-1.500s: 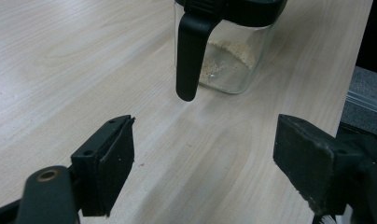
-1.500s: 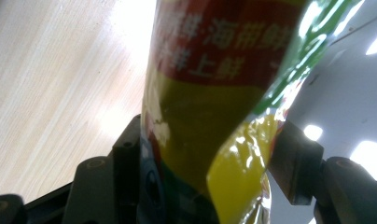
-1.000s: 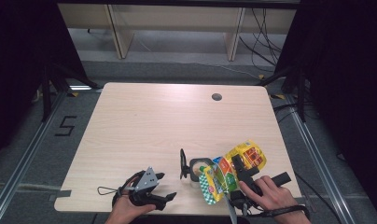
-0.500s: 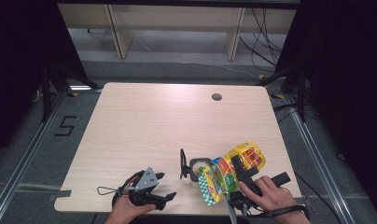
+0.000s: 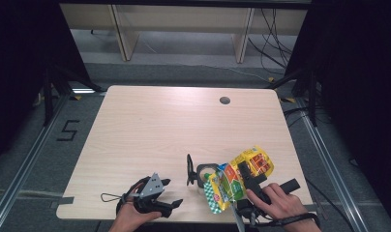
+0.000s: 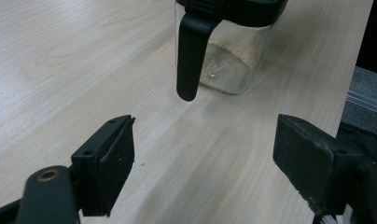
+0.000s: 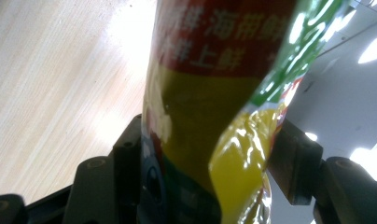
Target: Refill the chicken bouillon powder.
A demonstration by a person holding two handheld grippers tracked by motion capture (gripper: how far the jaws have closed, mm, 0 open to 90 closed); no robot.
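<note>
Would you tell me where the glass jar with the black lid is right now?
In the high view the glass jar stands near the table's front edge, right of centre, just left of the yellow bag held in the right gripper.

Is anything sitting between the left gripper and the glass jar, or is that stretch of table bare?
Nothing visible stands between them. The left gripper has open jaws aimed at the glass jar, with bare wooden table between. The jar's black handle faces the gripper. The right gripper holds the yellow packet beside the jar.
</note>
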